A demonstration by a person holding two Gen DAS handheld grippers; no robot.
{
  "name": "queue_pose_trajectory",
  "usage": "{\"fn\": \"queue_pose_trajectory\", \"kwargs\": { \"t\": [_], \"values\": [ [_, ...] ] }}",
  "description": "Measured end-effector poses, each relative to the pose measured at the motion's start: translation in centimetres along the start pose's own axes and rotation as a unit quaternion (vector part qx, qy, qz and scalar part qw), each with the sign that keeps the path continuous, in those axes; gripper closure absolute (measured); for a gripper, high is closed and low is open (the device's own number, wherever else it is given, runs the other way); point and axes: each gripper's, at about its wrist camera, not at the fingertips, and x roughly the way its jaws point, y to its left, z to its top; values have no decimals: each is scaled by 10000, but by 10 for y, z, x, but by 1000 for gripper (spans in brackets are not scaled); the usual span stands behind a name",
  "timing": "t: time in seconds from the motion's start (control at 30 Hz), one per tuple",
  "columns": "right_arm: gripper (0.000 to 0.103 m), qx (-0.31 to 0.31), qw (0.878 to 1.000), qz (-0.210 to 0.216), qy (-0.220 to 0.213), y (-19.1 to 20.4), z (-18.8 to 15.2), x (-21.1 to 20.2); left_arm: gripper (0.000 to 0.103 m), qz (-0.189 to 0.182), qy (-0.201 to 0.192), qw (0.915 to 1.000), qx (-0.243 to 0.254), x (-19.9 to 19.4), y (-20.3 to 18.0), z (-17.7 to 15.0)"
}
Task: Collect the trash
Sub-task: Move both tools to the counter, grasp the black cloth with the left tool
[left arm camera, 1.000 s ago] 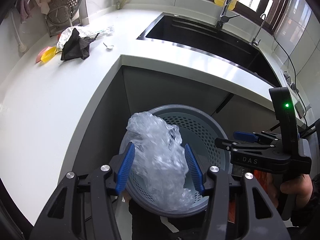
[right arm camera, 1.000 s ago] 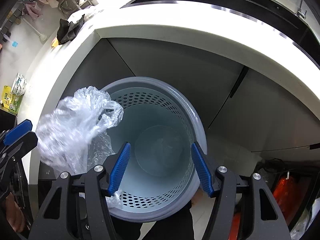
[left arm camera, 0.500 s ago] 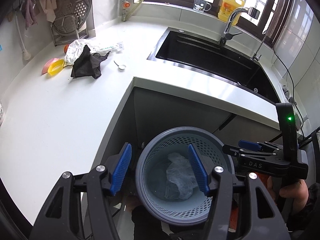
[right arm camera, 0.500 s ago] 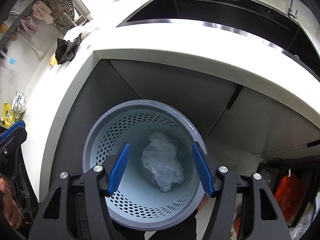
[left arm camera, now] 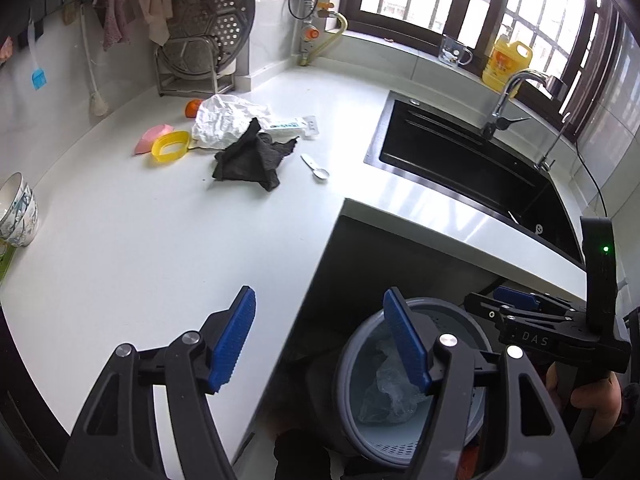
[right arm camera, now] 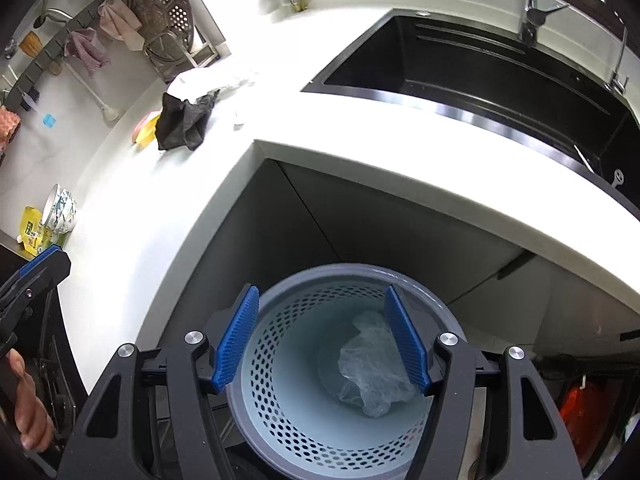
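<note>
Clear plastic bag lies in perforated bin; left tongs opening, empty; right tongs spread, empty; crumpled paper, black rag left on far counter.

Two grippers are seen: the left gripper and the right gripper. One bin is counted, with one plastic bag in it. On the one counter, one black cloth, one white paper, one spoon, one yellow ring and two stacked bowls are counted. One sink, one tap, one yellow jug and one mug are counted.
</note>
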Motion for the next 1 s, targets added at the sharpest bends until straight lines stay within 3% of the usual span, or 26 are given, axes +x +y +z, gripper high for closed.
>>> {"fn": "queue_pose_trajectory", "kwargs": {
  "t": [0.27, 0.57, 1.0],
  "values": [
    [40, -250, 9988, -269, -319, 41, 50, 22, 32, 229, -202, 9995, -67, 17, 52, 34],
    [40, -449, 9973, -421, -400, 74, 116, 80, 31, 201, -227, 9995, -1, 80, 91, 79],
    [40, -717, 9931, -826, -431, 87, 156, 147, 28, -30, -338, 9990, 278, 162, 116, 117]
  ]
}}
